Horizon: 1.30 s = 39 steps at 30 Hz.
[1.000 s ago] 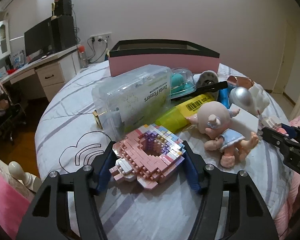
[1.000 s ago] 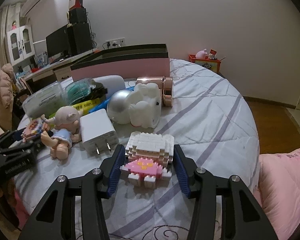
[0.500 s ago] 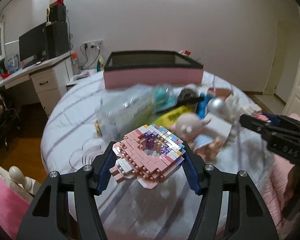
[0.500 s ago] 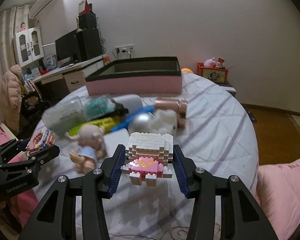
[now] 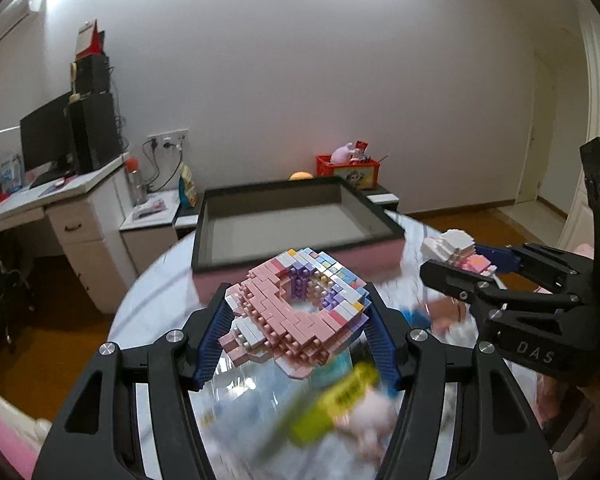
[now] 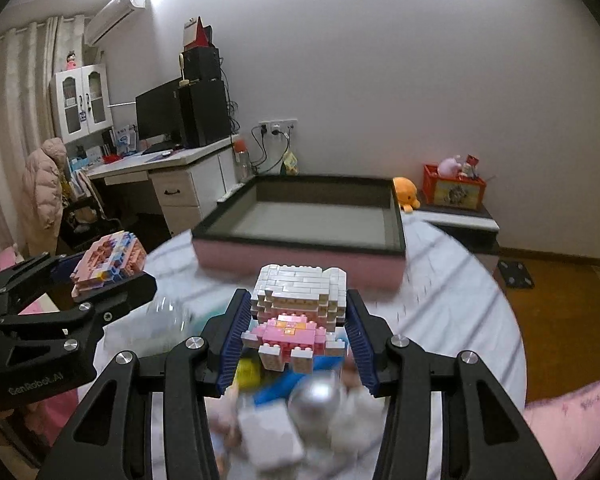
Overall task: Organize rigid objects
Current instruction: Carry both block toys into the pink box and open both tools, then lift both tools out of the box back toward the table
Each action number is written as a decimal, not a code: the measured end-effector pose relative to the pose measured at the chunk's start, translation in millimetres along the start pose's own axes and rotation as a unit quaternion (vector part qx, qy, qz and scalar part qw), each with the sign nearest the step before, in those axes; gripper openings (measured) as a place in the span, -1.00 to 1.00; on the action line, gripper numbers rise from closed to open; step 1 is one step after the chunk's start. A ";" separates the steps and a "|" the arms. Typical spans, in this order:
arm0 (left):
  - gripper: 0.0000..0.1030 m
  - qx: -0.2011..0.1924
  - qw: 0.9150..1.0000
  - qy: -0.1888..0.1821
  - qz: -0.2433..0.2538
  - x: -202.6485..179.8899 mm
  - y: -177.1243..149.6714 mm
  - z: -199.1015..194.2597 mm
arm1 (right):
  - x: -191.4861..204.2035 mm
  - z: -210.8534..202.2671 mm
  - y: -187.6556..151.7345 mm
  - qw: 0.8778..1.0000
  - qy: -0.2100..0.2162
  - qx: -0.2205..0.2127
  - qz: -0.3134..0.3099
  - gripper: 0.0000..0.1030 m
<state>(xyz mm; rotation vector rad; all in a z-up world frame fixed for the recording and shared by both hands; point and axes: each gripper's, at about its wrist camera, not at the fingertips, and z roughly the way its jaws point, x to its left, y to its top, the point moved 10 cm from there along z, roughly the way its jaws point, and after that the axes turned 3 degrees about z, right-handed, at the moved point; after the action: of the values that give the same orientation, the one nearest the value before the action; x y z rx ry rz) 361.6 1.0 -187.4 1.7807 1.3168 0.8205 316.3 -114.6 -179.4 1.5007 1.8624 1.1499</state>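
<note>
A: Where are we w/ the tidy-up?

B: Early, I'd say. Both grippers are loaded and up in the air over the pile. Left gripper (image 5: 298,320) has its jaws closed partway on the pink donut brick model (image 5: 296,304), pads touching both sides. Right gripper (image 6: 296,328) likewise clamps the white-and-pink brick figure (image 6: 298,312).

A: And the box?

B: Pink tray w/ black rim (image 6: 300,248) sits at the far side of the bed, beyond both models. Its floor looks bare from both views, so nothing's stowed yet afaict.

A: What's left?

B: Both models need to go in the tray, then the rest of the clutter on the bedspread (image 6: 452,320) near the cams: a yellow tube (image 5: 336,400), a silver ball thing (image 6: 320,396), a white charger block (image 6: 268,436). All blurred, so can't tell the exact count
</note>
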 end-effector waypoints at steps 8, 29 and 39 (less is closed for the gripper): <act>0.23 0.065 0.997 -0.012 0.026 27.4 47.4 94.6 | -6.1 76.9 58.3 0.999 0.012 0.037 -0.006 -0.06; 0.42 0.230 0.972 -0.003 0.043 66.8 6.7 237.1 | -55.3 211.1 35.2 0.978 0.000 0.198 0.061 0.05; 0.76 0.114 0.992 0.052 0.025 88.9 44.8 142.8 | -40.2 159.7 71.0 0.990 -0.001 0.131 0.055 0.62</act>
<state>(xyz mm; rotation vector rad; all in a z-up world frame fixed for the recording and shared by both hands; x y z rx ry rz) 526.1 50.2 -215.8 1.9783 1.4879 0.8271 492.5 -100.5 -209.8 1.7668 2.0134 0.9777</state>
